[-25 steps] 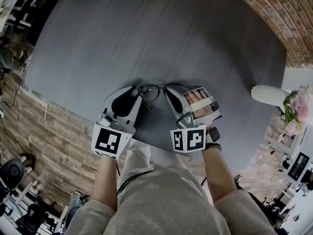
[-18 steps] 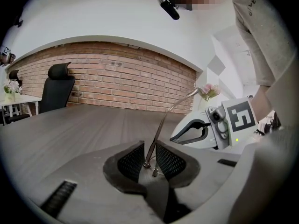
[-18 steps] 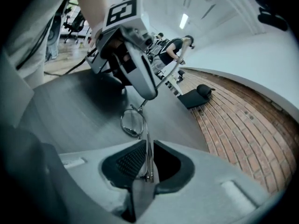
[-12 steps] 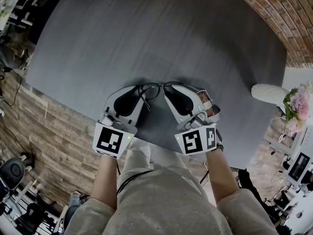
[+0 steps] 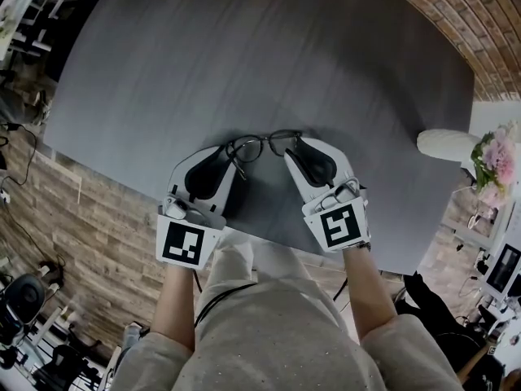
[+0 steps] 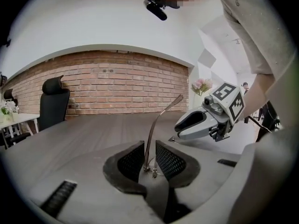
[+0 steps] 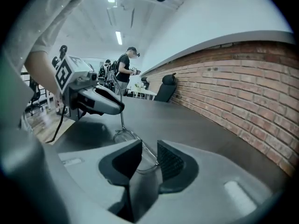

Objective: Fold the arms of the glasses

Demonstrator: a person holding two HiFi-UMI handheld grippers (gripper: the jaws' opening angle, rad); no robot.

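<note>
**Glasses** (image 5: 247, 147): thin dark wire frame, round lenses. They sit over the near part of the desk, close to its near edge, between the tips of the two tools. It cannot be told whether the frame rests on the surface or hangs just above it. One arm is unfolded and rises from the left end of the frame, tilting towards the right tool.

**Left tool** (image 6: 150, 157): grey body with black ribbed pads and a marker cube at the near end. The pads are drawn close together and clamped on the left end of the glasses, where the raised arm is hinged.

**Right tool** (image 7: 149, 160): same build as the left, angled in from the near right. Its pads stand apart, and a lens rim at the right end of the glasses lies in the gap. Neither pad presses on the rim.

**Desk** (image 5: 244, 55): broad, dark grey and matt.

**Vase** (image 5: 444, 147): white, at the right edge of the desk, well apart from the glasses.

**Flowers** (image 5: 498, 165): pink, just right of the vase.

**Brick wall** (image 6: 117, 87): red, beyond the far side of the desk.

**Office chair** (image 6: 53, 101): black, high-backed, in front of the brick wall.

**Floor** (image 5: 89, 218): wood-plank pattern, to the near left of the desk.
</note>
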